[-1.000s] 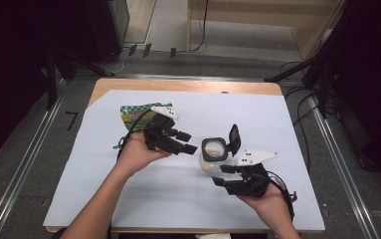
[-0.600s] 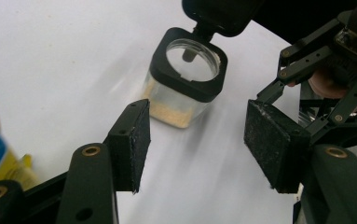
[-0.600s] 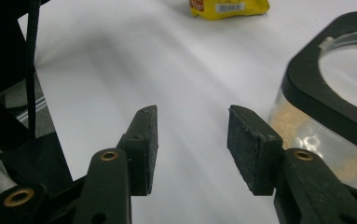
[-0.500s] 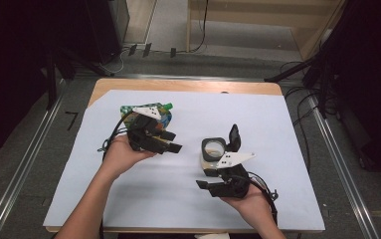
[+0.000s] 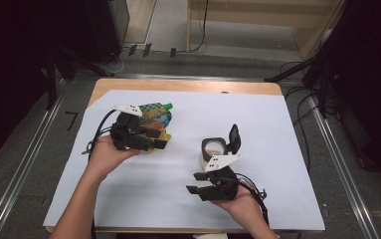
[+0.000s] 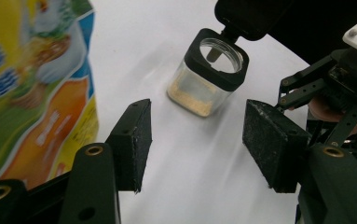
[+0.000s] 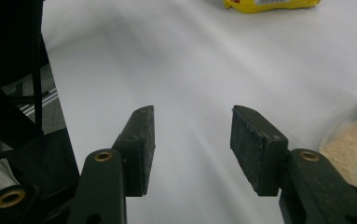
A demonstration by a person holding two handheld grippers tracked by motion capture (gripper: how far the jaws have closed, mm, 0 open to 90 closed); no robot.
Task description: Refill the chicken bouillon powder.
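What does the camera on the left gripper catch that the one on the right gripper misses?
The left gripper view alone shows the jar's black rim and flipped-open lid, the pouch's colourful printed face, and the other gripper. The right gripper view alone shows the table's edge with floor beyond. Both share the white sheet, the jar of beige powder, and open fingers.

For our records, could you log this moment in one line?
left gripper: open, beside pouch | right gripper: open, empty | jar: lid open

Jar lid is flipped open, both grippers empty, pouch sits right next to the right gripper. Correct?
Not quite. The pouch lies by the left gripper, as the high view shows. The right gripper is nearer the jar. The rest holds: the jar's lid stands open and both grippers are empty.
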